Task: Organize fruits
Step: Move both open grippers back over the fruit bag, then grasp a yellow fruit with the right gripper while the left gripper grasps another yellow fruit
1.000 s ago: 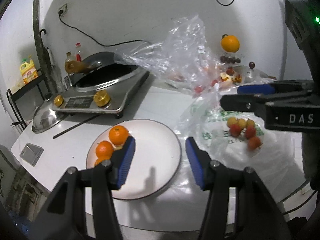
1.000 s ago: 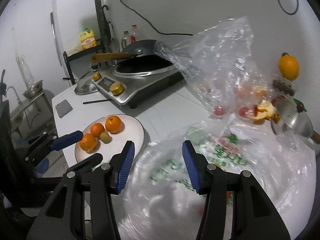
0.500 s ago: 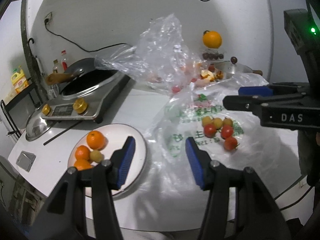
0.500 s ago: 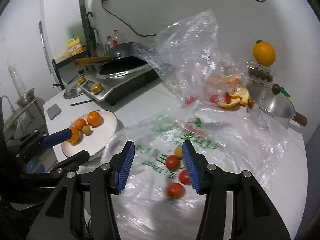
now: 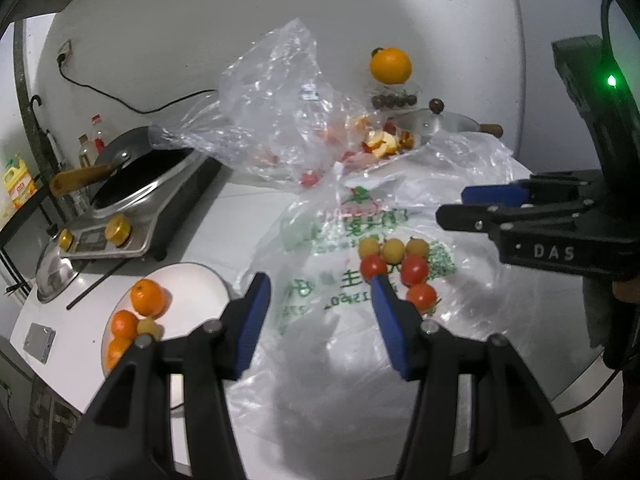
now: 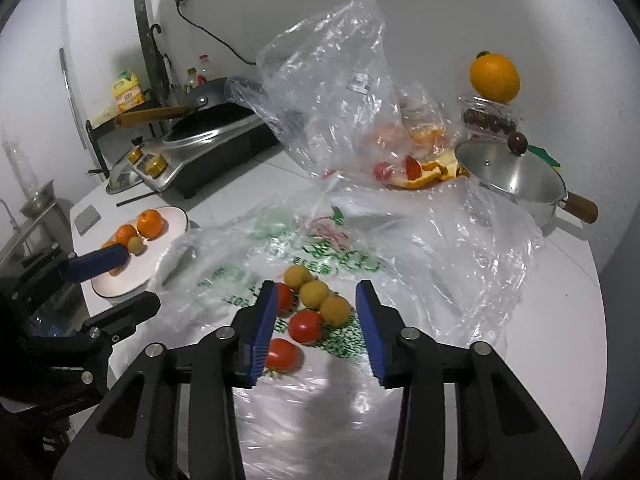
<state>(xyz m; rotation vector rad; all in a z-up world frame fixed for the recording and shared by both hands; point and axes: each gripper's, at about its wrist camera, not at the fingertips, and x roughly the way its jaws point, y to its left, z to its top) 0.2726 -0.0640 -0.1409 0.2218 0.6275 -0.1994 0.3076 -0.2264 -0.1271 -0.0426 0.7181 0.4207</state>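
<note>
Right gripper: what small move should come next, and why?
Probably ease down onto the red tomato. The right gripper, its jaws closing, frames the tomato without touching it, while the white plate already holds oranges.

In the left wrist view, the left tongs [image 5: 318,294] cover part of one red tomato [image 5: 374,267], and a finger hides the lowest orange [image 5: 117,352] on the plate [image 5: 192,280]. The fruit inside the crumpled clear bag [image 6: 332,80] shows only as blurred orange and red patches, too vague to name. In the right wrist view, the left tongs' blue pad [image 6: 98,263] overlaps the oranges on the plate, and the right tongs' pad [image 6: 264,332] cuts across two tomatoes.
</note>
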